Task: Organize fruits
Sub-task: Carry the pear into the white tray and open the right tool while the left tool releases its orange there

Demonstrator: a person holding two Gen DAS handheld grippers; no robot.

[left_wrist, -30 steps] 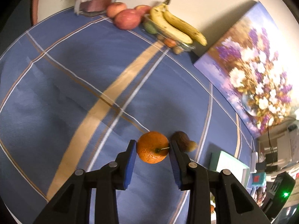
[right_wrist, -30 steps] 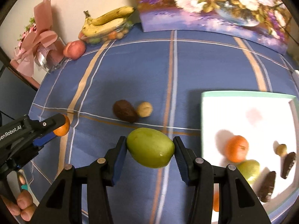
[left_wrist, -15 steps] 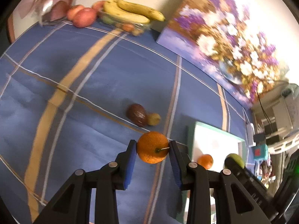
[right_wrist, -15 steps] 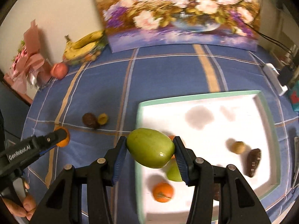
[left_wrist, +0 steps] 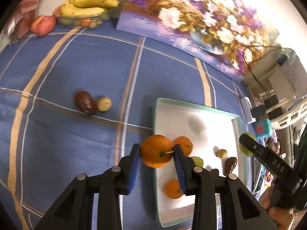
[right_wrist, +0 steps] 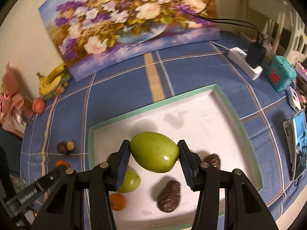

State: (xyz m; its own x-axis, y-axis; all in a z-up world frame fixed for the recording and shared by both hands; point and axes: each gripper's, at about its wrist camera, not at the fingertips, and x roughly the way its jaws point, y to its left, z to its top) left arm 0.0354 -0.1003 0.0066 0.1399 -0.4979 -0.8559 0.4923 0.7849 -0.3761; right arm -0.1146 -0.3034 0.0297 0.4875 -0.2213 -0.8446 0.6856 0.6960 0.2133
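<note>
My left gripper [left_wrist: 157,156] is shut on an orange [left_wrist: 156,150] and holds it in the air over the left edge of the white tray [left_wrist: 191,111]. My right gripper [right_wrist: 153,158] is shut on a green mango [right_wrist: 154,154] above the middle of the tray [right_wrist: 191,118]. In the tray lie two oranges [left_wrist: 183,144], a green fruit [right_wrist: 129,182], dark brown fruits [right_wrist: 169,195] and a small yellowish one [left_wrist: 222,152]. A dark avocado [left_wrist: 85,105] and a small yellowish fruit [left_wrist: 104,104] lie on the blue cloth left of the tray.
A glass bowl with bananas [left_wrist: 86,9] and an apple [left_wrist: 43,25] stand at the far left by a flower painting [right_wrist: 130,23]. A power strip [right_wrist: 245,62], a teal box [right_wrist: 280,75] and a phone [right_wrist: 298,143] lie right of the tray.
Both grippers have moved right with their fruit. The orange is now at the tray's left edge, and the mango is over the tray's middle.
</note>
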